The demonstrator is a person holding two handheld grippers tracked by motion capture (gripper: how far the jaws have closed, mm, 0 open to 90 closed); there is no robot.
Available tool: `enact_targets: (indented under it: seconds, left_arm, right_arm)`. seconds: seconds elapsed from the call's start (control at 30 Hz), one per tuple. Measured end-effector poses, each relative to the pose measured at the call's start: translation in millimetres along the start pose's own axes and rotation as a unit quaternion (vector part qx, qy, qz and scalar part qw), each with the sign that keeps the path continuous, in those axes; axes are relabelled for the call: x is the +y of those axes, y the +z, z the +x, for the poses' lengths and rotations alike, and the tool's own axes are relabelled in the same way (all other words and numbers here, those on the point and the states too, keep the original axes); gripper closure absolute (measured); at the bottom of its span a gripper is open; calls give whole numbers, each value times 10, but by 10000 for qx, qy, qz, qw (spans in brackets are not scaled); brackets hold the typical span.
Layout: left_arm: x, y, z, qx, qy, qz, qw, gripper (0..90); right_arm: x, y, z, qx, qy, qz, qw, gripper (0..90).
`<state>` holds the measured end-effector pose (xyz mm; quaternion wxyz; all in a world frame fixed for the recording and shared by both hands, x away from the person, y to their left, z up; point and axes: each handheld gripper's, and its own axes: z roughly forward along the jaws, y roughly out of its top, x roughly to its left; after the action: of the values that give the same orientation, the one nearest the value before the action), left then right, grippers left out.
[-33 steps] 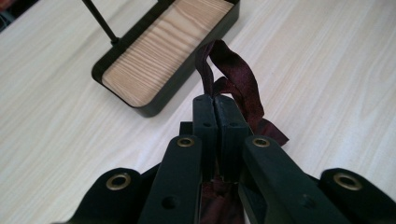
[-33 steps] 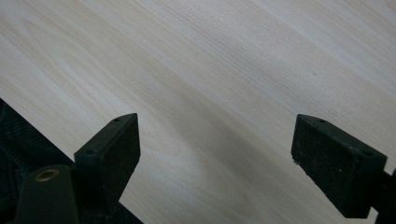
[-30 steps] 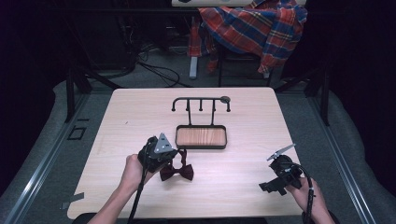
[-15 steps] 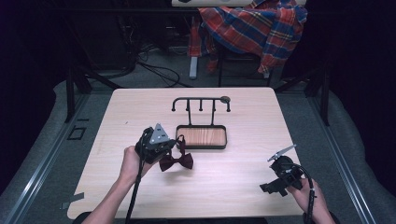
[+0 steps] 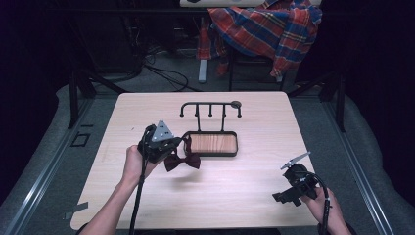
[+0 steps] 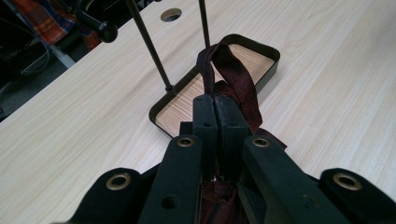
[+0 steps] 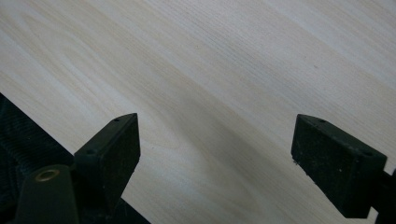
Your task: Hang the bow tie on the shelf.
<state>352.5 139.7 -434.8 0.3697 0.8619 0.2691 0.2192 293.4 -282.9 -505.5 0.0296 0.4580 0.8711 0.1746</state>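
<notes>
A dark red bow tie (image 5: pixel 182 160) hangs just above the table, left of a black tray with a wooden floor (image 5: pixel 213 144). My left gripper (image 5: pixel 172 147) is shut on it. In the left gripper view the jaws are pressed together on the bow tie (image 6: pixel 233 84), whose strap loops up in front of the tray (image 6: pixel 266 51). A black rack with hooks (image 5: pixel 210 105) rises from the tray's far side. My right gripper (image 5: pixel 284 197) rests near the table's front right edge, open with nothing between its fingers (image 7: pixel 112 149).
A plaid shirt (image 5: pixel 266 29) hangs over a chair behind the table. The wooden table (image 5: pixel 244 181) has bare surface between the two grippers. A round hole (image 6: pixel 170 14) shows in the tabletop beyond the rack in the left gripper view.
My left gripper has carried the bow tie up and away from the person, toward the tray's left end. The right gripper has stayed put.
</notes>
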Motion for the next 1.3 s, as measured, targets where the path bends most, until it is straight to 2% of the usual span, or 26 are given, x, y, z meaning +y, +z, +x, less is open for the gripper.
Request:
enact_targets:
  seconds: [0.2, 0.3, 0.4, 0.43, 0.6, 0.67, 0.73, 0.77, 0.97, 1.27, 1.3]
  left_arm:
    - [46, 32, 28, 55, 47, 55, 10000, 885]
    - [77, 79, 88, 123, 31, 99, 9999, 885]
    - [87, 94, 111, 143, 3, 119, 9998, 886]
    - [95, 94, 125, 172, -2, 135, 9998, 886]
    - [107, 68, 163, 250, 30, 116, 9996, 886]
    - [119, 67, 212, 272, 77, 128, 9995, 886]
    - [125, 72, 224, 276, 101, 126, 9995, 886]
    - [144, 75, 231, 285, 164, 114, 9994, 886]
    - [210, 43, 230, 301, 302, 76, 9991, 885]
    - [273, -35, 321, 450, 250, -104, 9986, 886]
    - [287, -39, 330, 456, 230, -141, 9986, 886]
  right_arm:
    - [-2, -3, -18, 19, -52, -16, 10000, 154]
    - [-6, -5, -16, 79, -70, 13, 9999, 154]
    - [-12, -12, -15, 13, -84, 1, 10000, 154]
    - [-8, -22, -17, 102, -147, -14, 9998, 154]
    - [8, 11, 0, 111, -118, -21, 9999, 154]
    - [16, 12, 0, 73, -168, 63, 9998, 154]
    - [15, 16, -2, 109, -91, 1, 9999, 154]
    - [28, 9, -20, 92, 64, -12, 9999, 154]
    - [46, 17, -15, -2, 52, 26, 10000, 154]
    - [21, 21, 3, -18, 117, -42, 9999, 154]
    - [28, 14, 1, -28, 66, 19, 10000, 154]
